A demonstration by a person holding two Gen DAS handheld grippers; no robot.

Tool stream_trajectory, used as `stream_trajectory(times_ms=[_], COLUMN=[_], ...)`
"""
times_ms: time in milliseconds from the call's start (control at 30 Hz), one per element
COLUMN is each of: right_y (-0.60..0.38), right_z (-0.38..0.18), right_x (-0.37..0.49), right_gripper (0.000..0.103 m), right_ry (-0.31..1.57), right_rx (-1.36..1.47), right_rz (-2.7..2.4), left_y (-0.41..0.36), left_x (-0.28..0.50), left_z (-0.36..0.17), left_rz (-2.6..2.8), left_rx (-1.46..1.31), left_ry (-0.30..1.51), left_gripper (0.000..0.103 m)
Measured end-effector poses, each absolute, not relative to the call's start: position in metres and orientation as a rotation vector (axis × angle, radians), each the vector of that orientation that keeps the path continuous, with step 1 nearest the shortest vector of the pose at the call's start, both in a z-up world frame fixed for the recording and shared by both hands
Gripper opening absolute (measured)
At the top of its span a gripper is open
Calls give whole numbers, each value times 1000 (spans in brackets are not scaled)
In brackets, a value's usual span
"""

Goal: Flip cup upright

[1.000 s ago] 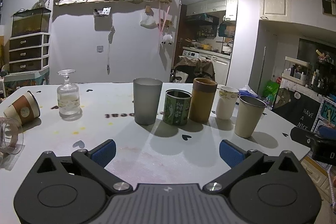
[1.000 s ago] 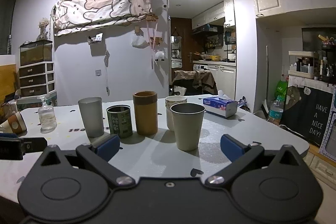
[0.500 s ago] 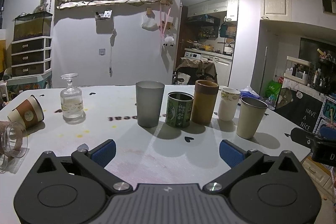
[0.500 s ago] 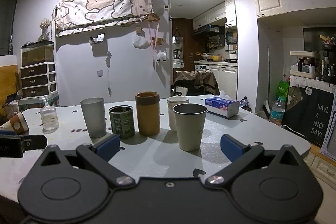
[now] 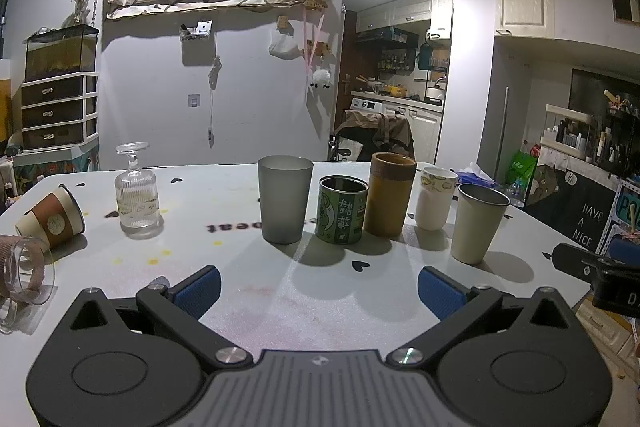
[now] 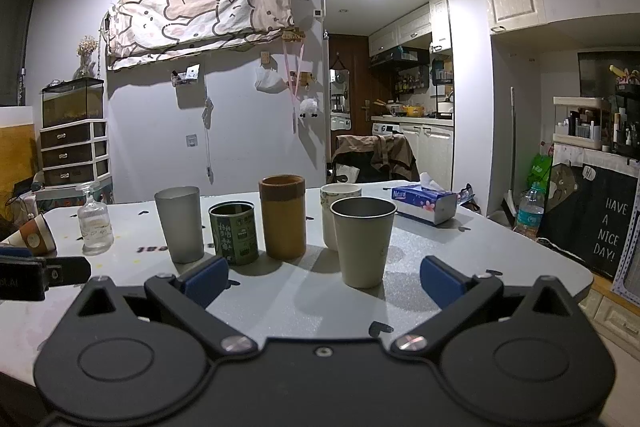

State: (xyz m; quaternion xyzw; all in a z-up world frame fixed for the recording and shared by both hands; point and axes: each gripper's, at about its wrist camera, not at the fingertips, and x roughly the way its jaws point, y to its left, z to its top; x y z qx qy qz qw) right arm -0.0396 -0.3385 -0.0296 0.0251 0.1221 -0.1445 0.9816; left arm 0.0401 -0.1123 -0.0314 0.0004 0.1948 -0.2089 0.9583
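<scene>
On the white table (image 5: 248,267) I see a brown-sleeved paper cup (image 5: 50,221) lying on its side at far left, maybe slightly dented; my left gripper (image 5: 318,287) and right gripper (image 6: 324,277) gape wide, empty.

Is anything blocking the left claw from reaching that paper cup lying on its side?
Nothing visible does. The paper cup lies at the table's left edge, and only bare tabletop lies between it and the open left gripper. The clear cup lies beside that path.
</scene>
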Motion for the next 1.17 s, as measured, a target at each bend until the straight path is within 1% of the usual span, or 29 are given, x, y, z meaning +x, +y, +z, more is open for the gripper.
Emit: stream_trajectory(times_ms=[1167], right_y=[-336], right_z=[-27], right_x=[-39], right_gripper=[103], right_ry=[243], right_rx=[51], right_rz=[-285], left_y=[-113], left_x=[39], left_z=[-31], left_rz=[-421], left_rx=[6], left_ry=[395], left_gripper=[103])
